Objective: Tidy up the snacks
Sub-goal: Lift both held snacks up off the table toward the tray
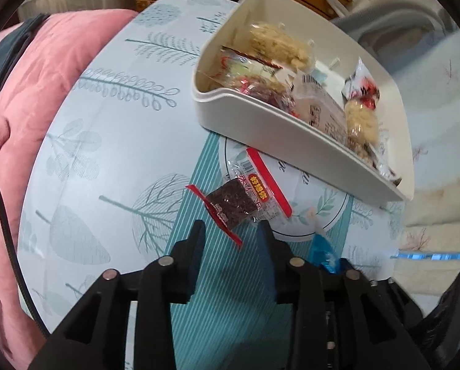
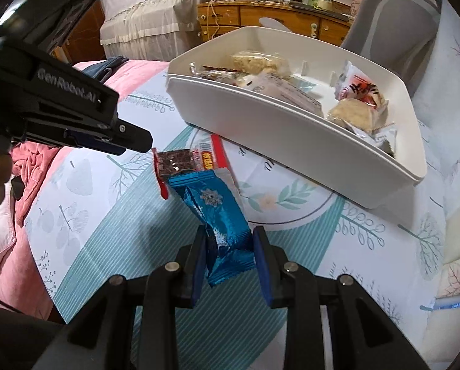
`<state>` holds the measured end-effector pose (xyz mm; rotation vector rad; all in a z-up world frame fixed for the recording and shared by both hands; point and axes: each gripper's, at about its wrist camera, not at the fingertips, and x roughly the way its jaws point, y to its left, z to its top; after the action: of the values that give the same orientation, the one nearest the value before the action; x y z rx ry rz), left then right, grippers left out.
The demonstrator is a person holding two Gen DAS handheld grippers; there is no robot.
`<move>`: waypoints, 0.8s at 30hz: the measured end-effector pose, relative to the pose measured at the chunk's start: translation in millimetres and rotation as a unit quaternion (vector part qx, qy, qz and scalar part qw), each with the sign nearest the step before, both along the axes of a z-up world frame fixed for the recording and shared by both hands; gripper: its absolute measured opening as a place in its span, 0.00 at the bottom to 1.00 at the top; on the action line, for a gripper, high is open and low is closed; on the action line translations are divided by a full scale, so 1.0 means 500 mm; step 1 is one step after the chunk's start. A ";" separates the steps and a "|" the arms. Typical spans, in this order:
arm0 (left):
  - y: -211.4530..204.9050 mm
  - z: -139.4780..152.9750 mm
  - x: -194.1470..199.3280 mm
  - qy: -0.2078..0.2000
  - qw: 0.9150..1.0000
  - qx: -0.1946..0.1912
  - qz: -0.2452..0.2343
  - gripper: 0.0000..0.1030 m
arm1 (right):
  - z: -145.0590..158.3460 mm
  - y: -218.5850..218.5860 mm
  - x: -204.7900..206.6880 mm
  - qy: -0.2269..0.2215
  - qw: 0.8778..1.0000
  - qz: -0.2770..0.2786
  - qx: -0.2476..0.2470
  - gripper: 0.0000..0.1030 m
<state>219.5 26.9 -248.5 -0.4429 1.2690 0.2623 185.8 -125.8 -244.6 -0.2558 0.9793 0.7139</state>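
1. The table is round and wears a smooth cloth with pale leaves and blue stripes. It gives a flat place for sorting.
2. The white box is hard plastic with round corners and tall walls. It sits at the far side of the table. Its walls keep the snacks from sliding out.
3. Many snacks lie in the box already: bumpy yellow cakes in clear, crinkly bags and some flat packets.
4. The right gripper pinches the blue packet by its near end. The packet is shiny foil with zigzag edges. I think it goes into the box next.
5. The left gripper points down with its jaws a little apart. They do not seem to squeeze anything.
6. The small dark snack lies just in front of that gripper, near the box. Its bag is clear with red edges, and one red edge reaches between the jaws.
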 end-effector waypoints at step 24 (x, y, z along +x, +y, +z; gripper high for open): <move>-0.044 -0.112 0.100 0.081 0.982 0.083 -0.148 0.51 | 0.029 -0.093 0.045 0.022 0.995 -0.098 0.017 0.28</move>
<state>269.6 4.7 -304.4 -0.0878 1.4406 0.1514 208.3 -172.2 -230.0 -0.1130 1.0167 0.5589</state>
